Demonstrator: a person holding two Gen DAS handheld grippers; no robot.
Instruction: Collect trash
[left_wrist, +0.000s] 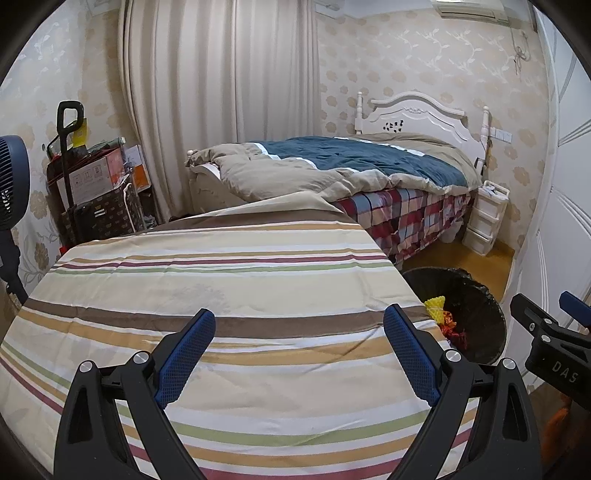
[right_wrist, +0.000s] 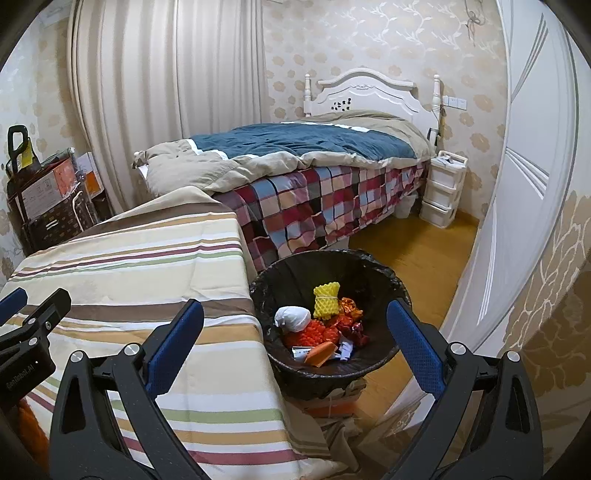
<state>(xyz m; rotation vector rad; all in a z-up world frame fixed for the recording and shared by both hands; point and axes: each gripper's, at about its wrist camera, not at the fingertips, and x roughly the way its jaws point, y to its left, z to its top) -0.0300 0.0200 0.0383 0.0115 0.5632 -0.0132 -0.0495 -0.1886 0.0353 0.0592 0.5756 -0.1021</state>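
Observation:
A black-lined trash bin (right_wrist: 295, 269) stands on the floor beside the striped table cloth (right_wrist: 129, 266). Inside lie a yellow foam net (right_wrist: 326, 305), a white wad (right_wrist: 292, 319), orange and red wrappers (right_wrist: 334, 328) and paper scraps. My right gripper (right_wrist: 295, 325) hangs open over the bin's near rim, nothing between its fingers. My left gripper (left_wrist: 299, 332) is open above the striped cloth (left_wrist: 221, 280), holding nothing. In the left wrist view the bin (left_wrist: 476, 295) sits at the right, with the yellow net (left_wrist: 435, 306) peeking out, and the right gripper's body (left_wrist: 546, 339) shows at the edge.
A bed (right_wrist: 314, 177) with a checked sheet and blue-beige quilt stands behind the table. A white drawer unit (right_wrist: 441, 188) is by the headboard, a white door (right_wrist: 517, 184) at right, boxes and a trolley (left_wrist: 92, 184) and a fan (left_wrist: 11, 184) at left.

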